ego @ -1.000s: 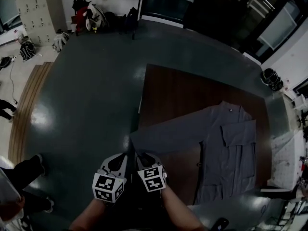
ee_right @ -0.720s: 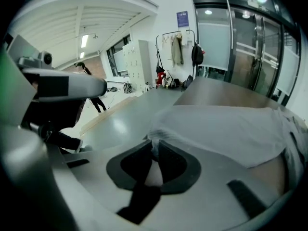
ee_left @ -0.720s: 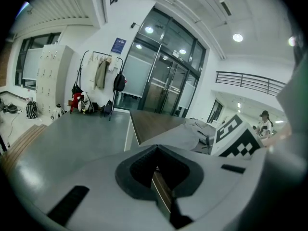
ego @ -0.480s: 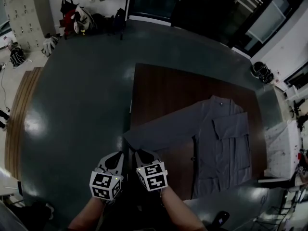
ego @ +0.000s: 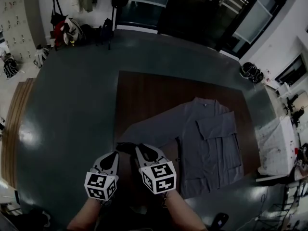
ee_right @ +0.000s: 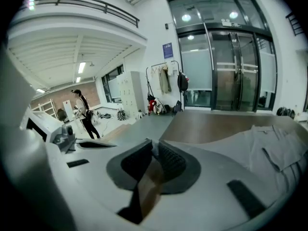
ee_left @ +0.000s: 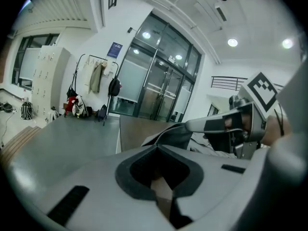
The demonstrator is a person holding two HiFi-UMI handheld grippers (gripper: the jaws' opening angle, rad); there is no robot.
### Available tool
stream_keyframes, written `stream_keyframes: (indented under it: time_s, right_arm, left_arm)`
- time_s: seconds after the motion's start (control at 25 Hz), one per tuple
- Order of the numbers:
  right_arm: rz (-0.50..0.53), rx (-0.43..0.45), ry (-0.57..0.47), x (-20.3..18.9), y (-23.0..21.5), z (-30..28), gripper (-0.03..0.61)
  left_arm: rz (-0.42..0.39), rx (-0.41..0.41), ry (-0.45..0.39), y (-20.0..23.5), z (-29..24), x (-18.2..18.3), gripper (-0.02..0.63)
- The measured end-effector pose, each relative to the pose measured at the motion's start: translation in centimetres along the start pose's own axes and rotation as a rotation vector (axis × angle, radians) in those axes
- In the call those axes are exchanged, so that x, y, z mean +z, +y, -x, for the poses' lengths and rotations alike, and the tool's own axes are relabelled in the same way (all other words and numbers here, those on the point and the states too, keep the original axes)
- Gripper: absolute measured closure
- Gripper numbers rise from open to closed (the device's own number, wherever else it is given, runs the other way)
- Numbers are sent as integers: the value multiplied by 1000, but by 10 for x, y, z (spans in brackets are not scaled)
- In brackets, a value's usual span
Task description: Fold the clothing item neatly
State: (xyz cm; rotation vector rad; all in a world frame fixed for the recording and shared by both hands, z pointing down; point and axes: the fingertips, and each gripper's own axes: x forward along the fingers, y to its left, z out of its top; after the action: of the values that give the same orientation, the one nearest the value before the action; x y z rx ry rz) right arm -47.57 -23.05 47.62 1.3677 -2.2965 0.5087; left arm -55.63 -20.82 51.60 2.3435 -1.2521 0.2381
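Note:
A grey shirt point(ego: 211, 138) lies spread on the brown table point(ego: 154, 90), collar at the far side. Its long sleeve point(ego: 149, 126) runs toward me and ends in a bunched cuff point(ego: 126, 147) at the near left table edge. My right gripper point(ego: 144, 150) is shut on that cuff. In the left gripper view the fabric point(ee_left: 175, 134) drapes from the right gripper's point(ee_left: 192, 125) tip. A pale sliver of cloth shows between the pads of my right gripper point(ee_right: 154, 146). My left gripper point(ego: 114, 154) sits just left of the cuff, shut, with nothing seen between its jaws point(ee_left: 159, 150).
A white-covered table point(ego: 279, 148) stands to the right of the brown one. Bags and a coat rack point(ego: 67, 28) sit by the far wall, and a black bag point(ego: 252, 71) lies on the floor at the right. A person point(ee_right: 82, 112) stands far off. Grey floor surrounds the table.
The right gripper's jaws have closed on the sleeve's cuff, which was lying flat and is now bunched and darker between the two grippers. The head view has swung, so the table sits further left.

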Motion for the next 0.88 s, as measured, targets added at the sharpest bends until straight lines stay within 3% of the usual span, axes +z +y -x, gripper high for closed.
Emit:
stream_keyframes:
  time_s: [0.64, 0.88]
  right_arm:
    - [-88, 171, -180, 5, -134, 130, 545]
    - [-142, 155, -195, -12, -185, 160, 545]
  left_arm:
    - [-45, 149, -73, -176, -61, 8, 606]
    - [-36, 160, -85, -230, -73, 6, 606]
